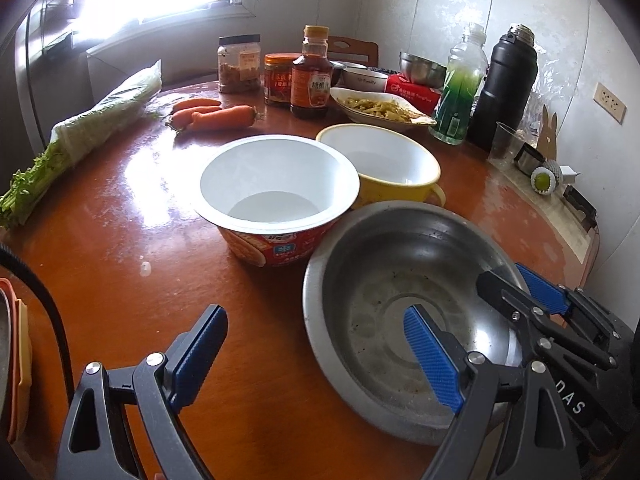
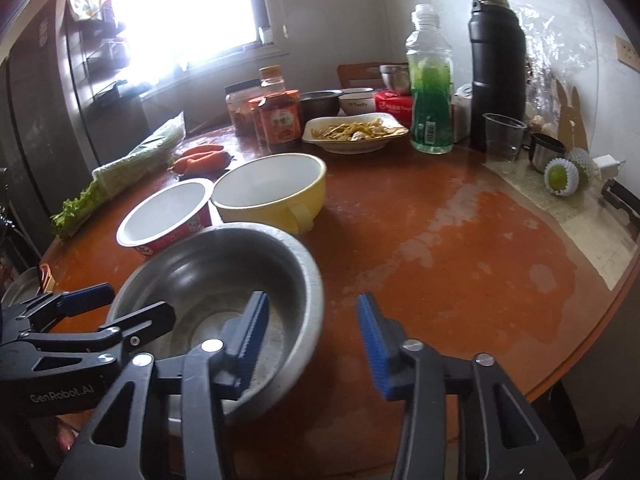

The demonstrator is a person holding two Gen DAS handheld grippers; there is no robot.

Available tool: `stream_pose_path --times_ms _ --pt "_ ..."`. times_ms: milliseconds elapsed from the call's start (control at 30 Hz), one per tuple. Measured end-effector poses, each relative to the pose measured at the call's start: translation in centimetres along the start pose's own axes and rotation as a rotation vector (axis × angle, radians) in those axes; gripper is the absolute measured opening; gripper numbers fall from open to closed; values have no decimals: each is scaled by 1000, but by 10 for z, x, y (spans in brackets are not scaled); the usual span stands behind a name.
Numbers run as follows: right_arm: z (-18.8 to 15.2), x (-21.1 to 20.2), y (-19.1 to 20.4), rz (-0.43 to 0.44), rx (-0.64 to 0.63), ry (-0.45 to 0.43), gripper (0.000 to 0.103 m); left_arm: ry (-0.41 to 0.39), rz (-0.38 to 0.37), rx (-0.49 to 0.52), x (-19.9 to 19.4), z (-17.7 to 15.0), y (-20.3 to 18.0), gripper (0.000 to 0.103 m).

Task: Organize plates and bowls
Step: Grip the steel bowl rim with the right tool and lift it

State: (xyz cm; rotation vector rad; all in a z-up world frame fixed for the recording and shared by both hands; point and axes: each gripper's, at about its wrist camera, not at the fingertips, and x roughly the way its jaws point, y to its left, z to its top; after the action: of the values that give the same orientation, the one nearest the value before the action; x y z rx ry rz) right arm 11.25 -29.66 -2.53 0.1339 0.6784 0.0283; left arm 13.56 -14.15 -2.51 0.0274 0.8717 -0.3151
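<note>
Your steel bowl (image 1: 404, 312) sits upright, mouth up, at the near edge of the table (image 1: 120, 240), touching the red instant-noodle bowl (image 1: 276, 196) with the yellow bowl (image 1: 384, 164) just behind (being round, it shows no long axis). Your left gripper (image 1: 316, 360) stands wide open, straddling the bowl's near-left rim. Your right gripper (image 2: 312, 344) straddles the opposite rim, pads not pressing, and both grippers hide parts of the near rim.
</note>
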Motion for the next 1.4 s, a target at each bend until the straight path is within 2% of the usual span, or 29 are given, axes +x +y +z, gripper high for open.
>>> stream_pose_path --times_ms 167,367,467,500,533,867,1100,1400 --pt "-1 2 4 4 -12 6 36 0 2 8 3 -2 -1 81" --pt "-2 3 7 10 -17 12 30 9 -19 15 6 -2 -3 64" --pt "-3 3 8 4 -17 18 26 12 -36 31 7 -4 -7 49" --pt "-3 2 9 6 -18 18 26 11 -47 31 7 -4 -9 40" --pt "-3 1 9 13 -17 16 26 10 -57 35 6 -5 -11 38" --pt "-1 -25 25 35 -43 -23 26 -49 -54 28 -33 -10 -1 37" --pt "3 -39 61 71 -91 -57 26 -103 -20 7 -66 -16 25 37" --pt "2 -40 106 112 -166 -46 26 -130 18 -37 -91 -32 63 37"
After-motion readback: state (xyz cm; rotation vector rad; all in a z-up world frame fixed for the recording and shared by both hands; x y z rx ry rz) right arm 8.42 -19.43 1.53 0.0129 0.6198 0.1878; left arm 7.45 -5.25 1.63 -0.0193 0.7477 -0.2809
